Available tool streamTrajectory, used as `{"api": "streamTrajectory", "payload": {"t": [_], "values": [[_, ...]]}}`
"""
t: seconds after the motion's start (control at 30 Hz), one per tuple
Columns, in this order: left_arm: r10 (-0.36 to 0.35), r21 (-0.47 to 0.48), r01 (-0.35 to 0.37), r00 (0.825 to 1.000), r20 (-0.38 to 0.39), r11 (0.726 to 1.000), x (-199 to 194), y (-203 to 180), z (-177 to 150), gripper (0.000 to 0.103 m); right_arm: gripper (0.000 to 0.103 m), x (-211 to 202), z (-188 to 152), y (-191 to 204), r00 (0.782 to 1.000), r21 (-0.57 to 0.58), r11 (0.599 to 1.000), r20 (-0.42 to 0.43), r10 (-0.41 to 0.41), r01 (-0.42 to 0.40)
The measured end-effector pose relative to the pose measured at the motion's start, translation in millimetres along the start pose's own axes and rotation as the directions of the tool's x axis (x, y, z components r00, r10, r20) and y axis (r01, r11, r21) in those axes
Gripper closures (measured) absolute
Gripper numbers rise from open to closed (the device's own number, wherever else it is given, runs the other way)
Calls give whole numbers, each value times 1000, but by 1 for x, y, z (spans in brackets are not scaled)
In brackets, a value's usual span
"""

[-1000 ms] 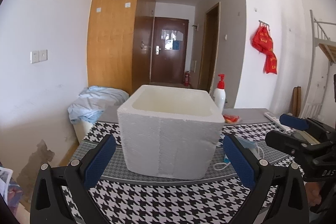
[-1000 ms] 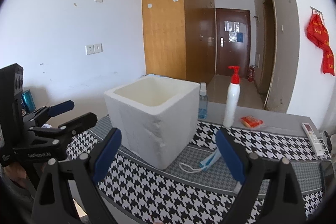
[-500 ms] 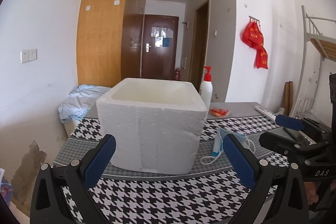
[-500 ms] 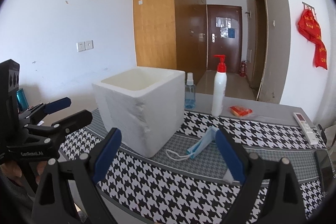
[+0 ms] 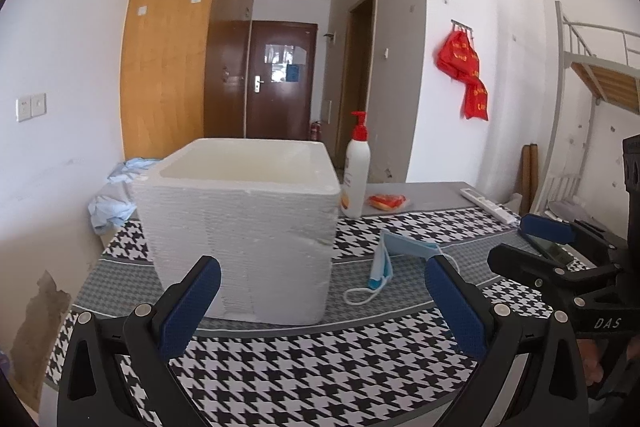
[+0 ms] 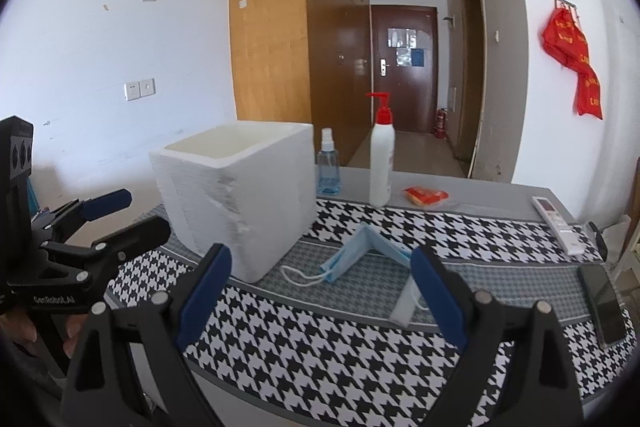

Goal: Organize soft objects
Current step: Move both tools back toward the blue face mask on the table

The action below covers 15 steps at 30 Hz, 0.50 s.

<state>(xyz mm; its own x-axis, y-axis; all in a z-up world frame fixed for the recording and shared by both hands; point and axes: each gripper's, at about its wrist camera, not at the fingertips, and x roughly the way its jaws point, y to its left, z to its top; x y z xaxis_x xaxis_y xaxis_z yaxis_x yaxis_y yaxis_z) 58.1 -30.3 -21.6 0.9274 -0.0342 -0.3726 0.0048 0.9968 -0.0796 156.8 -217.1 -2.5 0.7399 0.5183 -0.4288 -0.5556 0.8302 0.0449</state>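
A folded blue face mask (image 5: 394, 255) lies on the houndstooth cloth just right of a white foam box (image 5: 240, 219). It also shows in the right wrist view (image 6: 360, 255), right of the box (image 6: 236, 195). My left gripper (image 5: 320, 303) is open and empty, in front of the box and the mask. My right gripper (image 6: 320, 291) is open and empty, near the mask. Each gripper shows at the edge of the other's view: right one (image 5: 532, 247), left one (image 6: 116, 215).
A white pump bottle (image 6: 381, 163), a blue spray bottle (image 6: 328, 167) and an orange packet (image 6: 425, 195) stand behind. A remote (image 6: 558, 225) and a phone (image 6: 604, 303) lie at the right. A white card (image 6: 404, 305) lies near the right finger.
Both views have swung right: the box has shifted left in the frames and the mask has come into clearer view. Both grippers stay open.
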Motion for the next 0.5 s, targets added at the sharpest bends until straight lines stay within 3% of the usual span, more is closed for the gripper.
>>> {"api": "streamTrajectory", "payload": {"t": [0.5], "values": [[-51,35,51,999,-14,998,10,-26,3,1,9,-14,-10,-22,998,37,998,-1,-57,57]]}}
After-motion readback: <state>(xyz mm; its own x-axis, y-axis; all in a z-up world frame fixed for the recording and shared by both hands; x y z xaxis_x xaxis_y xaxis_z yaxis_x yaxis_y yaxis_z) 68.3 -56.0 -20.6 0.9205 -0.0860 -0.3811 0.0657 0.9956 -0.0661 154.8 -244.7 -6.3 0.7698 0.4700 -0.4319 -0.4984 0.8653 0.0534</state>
